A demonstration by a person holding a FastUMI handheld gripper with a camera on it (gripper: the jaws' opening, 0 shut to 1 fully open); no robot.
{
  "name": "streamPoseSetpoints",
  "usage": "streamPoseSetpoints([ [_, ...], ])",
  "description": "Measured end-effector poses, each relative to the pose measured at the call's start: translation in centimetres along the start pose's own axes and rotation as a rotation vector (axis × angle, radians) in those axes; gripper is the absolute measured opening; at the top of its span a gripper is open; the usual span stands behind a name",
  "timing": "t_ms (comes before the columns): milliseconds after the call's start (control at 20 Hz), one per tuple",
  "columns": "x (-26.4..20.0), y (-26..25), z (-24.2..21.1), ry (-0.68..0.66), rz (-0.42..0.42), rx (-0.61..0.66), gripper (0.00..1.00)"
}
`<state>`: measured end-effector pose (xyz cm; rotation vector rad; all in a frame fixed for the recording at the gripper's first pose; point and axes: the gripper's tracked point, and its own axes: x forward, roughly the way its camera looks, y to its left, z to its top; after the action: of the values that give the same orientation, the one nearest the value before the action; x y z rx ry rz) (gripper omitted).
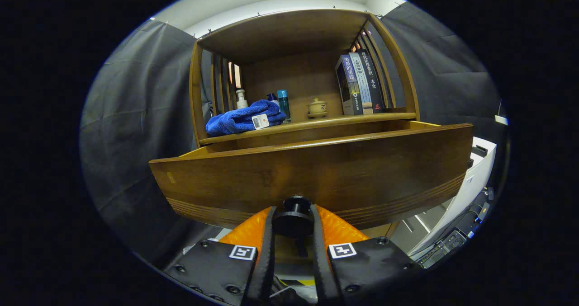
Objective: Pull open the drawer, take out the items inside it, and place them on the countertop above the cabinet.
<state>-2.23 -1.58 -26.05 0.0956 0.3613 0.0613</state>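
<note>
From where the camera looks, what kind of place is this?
Probably a staged household booth, not a real room. A wooden cabinet holds books, a blue towel and a small lidded cup, with dark cloth hung behind. The gripper is closed on the drawer's knob.

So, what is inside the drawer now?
Cannot tell: the drawer is pulled out, but its front panel hides the inside. The gripper is shut on the knob.

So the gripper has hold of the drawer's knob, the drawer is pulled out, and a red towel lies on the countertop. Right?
Not quite: the towel is blue, not red, as the gripper view shows. The rest holds: the gripper is shut on the knob, the drawer is pulled out, and the towel lies on the countertop.
</note>
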Motion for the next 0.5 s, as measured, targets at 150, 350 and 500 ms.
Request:
streamPoseSetpoints([
  [150,0.0,0.0,0.1,-0.002,0.000,0.005,0.51],
  [350,-0.1,0.2,0.2,-0.018,0.009,-0.001,0.56],
  [500,-0.6,0.6,1.4,-0.066,0.014,-0.038,0.72],
])
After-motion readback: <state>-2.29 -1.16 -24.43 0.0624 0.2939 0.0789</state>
